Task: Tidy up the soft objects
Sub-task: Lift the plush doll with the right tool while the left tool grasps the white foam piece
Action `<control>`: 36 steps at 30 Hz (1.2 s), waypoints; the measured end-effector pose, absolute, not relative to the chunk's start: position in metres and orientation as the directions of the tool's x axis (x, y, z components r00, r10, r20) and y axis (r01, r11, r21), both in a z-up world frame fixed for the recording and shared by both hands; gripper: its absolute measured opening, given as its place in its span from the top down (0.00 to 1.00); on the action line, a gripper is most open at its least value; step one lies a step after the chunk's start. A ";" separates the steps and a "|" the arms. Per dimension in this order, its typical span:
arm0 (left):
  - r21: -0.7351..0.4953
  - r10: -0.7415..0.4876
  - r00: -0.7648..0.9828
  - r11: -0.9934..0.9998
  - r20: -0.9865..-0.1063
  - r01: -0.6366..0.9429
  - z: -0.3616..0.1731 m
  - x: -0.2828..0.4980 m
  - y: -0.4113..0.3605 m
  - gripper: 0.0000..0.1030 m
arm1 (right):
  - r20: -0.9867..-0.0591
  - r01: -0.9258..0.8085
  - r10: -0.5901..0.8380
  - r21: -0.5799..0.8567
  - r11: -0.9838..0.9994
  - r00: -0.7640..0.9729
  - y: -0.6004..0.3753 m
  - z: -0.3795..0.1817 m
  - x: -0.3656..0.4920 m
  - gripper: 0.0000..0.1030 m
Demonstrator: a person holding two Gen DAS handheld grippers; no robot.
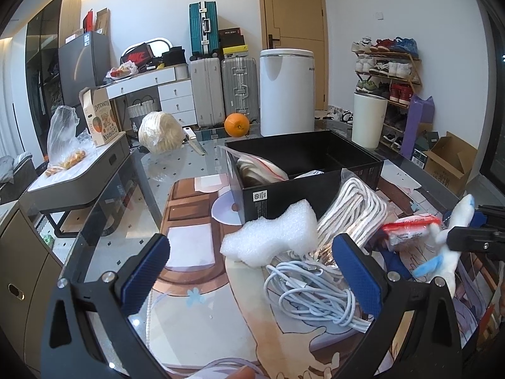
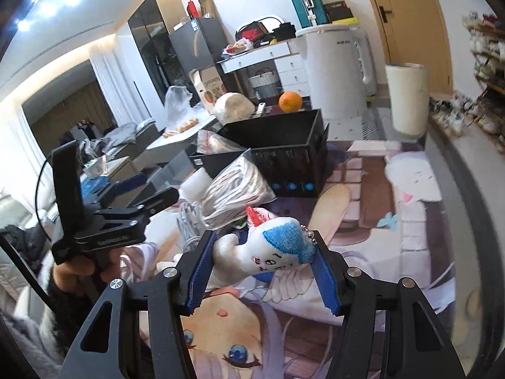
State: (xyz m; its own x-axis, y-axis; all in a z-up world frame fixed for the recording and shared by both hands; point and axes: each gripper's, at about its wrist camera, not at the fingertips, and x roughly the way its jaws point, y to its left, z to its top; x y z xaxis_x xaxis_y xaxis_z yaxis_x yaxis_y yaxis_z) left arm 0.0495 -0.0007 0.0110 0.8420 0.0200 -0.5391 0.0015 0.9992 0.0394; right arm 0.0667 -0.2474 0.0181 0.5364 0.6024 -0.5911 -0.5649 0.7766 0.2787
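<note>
My right gripper (image 2: 264,240) is shut on a small white plush toy (image 2: 271,248) with a blue patch and a bead chain, held a little above the printed mat. In the left wrist view the same plush toy (image 1: 454,230) hangs at the far right. My left gripper (image 1: 251,246) stands open over the mat with nothing between its pads. Just ahead of it lie a white foam piece (image 1: 271,237), a coiled white cable (image 1: 312,290) and a bagged white rope (image 1: 353,208). Behind them stands an open black box (image 1: 303,189) holding a zip bag (image 1: 262,167).
A red and white packet (image 1: 407,225) lies beside the rope. A disc (image 1: 225,211) leans by the box. Farther back are an orange (image 1: 236,124), a knife (image 1: 195,140), a wrapped round bundle (image 1: 157,135) and a white bin (image 1: 369,120). A grey case (image 1: 82,173) sits at the left.
</note>
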 end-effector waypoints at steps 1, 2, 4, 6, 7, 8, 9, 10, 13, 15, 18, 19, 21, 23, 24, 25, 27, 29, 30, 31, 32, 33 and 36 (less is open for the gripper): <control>0.037 0.020 0.841 0.999 -0.540 0.000 0.011 0.050 0.000 0.00 | -0.590 -0.567 0.600 0.272 0.778 0.541 -0.247 0.019 0.066 0.43; 0.035 0.019 0.841 0.999 -0.541 0.000 0.011 0.050 0.000 0.00 | -0.587 -0.568 0.601 0.272 0.777 0.542 -0.248 0.020 0.066 0.43; 0.036 0.019 0.841 0.999 -0.541 0.001 0.011 0.050 0.000 0.00 | -0.581 -0.571 0.614 0.288 0.769 0.534 -0.250 0.021 0.067 0.43; 0.036 0.017 0.841 0.999 -0.541 0.003 0.011 0.050 0.001 0.00 | -0.579 -0.567 0.616 0.295 0.769 0.534 -0.251 0.021 0.068 0.43; 0.036 0.018 0.840 0.999 -0.543 0.002 0.011 0.051 0.001 0.00 | -0.576 -0.570 0.625 0.306 0.763 0.527 -0.252 0.022 0.068 0.43; 0.037 0.020 0.839 0.999 -0.544 0.001 0.011 0.051 0.000 0.00 | -0.572 -0.570 0.631 0.316 0.759 0.523 -0.253 0.022 0.068 0.43; 0.038 0.021 0.839 0.999 -0.543 0.000 0.011 0.051 0.000 0.00 | -0.570 -0.565 0.628 0.315 0.762 0.530 -0.254 0.022 0.068 0.43; 0.037 0.018 0.840 0.999 -0.543 0.002 0.011 0.051 0.000 0.00 | -0.570 -0.565 0.624 0.308 0.765 0.535 -0.254 0.023 0.068 0.43; 0.037 0.017 0.841 0.999 -0.541 0.003 0.011 0.050 0.000 0.00 | -0.565 -0.568 0.622 0.299 0.767 0.542 -0.254 0.027 0.067 0.43; 0.031 0.015 0.839 1.000 -0.543 0.002 0.011 0.050 0.001 0.00 | -0.560 -0.573 0.624 0.293 0.765 0.545 -0.254 0.030 0.065 0.43; 0.024 0.014 0.836 1.000 -0.549 -0.001 0.011 0.052 0.003 0.00 | -0.554 -0.578 0.625 0.288 0.763 0.550 -0.253 0.033 0.065 0.43; 0.022 0.012 0.834 1.000 -0.551 0.000 0.010 0.052 0.003 0.00 | -0.552 -0.579 0.626 0.287 0.763 0.551 -0.252 0.034 0.066 0.43; 0.015 0.007 0.829 1.000 -0.559 0.001 0.010 0.056 0.004 0.00 | -0.550 -0.581 0.629 0.289 0.761 0.550 -0.252 0.034 0.067 0.43; 0.007 0.003 0.824 1.000 -0.566 0.001 0.009 0.060 0.005 0.00 | -0.550 -0.583 0.630 0.289 0.759 0.548 -0.251 0.034 0.069 0.43; 0.001 -0.002 0.820 1.000 -0.572 0.003 0.008 0.062 0.005 0.00 | -0.550 -0.584 0.632 0.290 0.758 0.546 -0.250 0.034 0.070 0.43; -0.012 -0.011 0.814 1.000 -0.581 0.005 0.007 0.066 0.006 0.00 | -0.550 -0.586 0.634 0.292 0.756 0.544 -0.250 0.034 0.071 0.43; -0.035 -0.027 0.803 0.999 -0.596 0.007 0.005 0.072 0.009 0.00 | -0.551 -0.587 0.636 0.296 0.754 0.539 -0.249 0.033 0.074 0.43; -0.055 -0.038 0.795 0.998 -0.606 0.005 0.003 0.076 0.012 0.00 | -0.552 -0.587 0.639 0.300 0.752 0.536 -0.248 0.032 0.076 0.43; -0.069 -0.049 0.788 0.998 -0.613 0.008 0.002 0.079 0.014 0.00 | -0.553 -0.588 0.640 0.301 0.751 0.534 -0.248 0.032 0.078 0.43; -0.077 -0.054 0.785 0.997 -0.618 0.009 0.001 0.080 0.014 0.00 | -0.554 -0.588 0.641 0.302 0.750 0.532 -0.247 0.031 0.079 0.43; -0.089 -0.064 0.780 0.996 -0.623 0.010 0.000 0.082 0.016 0.00 | -0.555 -0.589 0.641 0.303 0.749 0.530 -0.246 0.031 0.081 0.43; -0.101 -0.073 0.774 0.995 -0.629 0.012 -0.001 0.085 0.017 0.00 | -0.557 -0.589 0.642 0.304 0.748 0.527 -0.246 0.030 0.083 0.43; -0.134 -0.089 0.757 0.991 -0.647 0.002 -0.006 0.092 0.022 0.00 | -0.562 -0.593 0.644 0.307 0.745 0.518 -0.243 0.029 0.087 0.43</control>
State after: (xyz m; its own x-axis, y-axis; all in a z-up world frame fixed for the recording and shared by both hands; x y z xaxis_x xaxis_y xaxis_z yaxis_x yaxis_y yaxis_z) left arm 0.0917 0.0221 -0.0055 0.7572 -0.0890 -0.6471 0.0018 0.9909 -0.1342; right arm 0.0872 -0.2434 0.0289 0.5184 0.6444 -0.5622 -0.5926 0.7447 0.3071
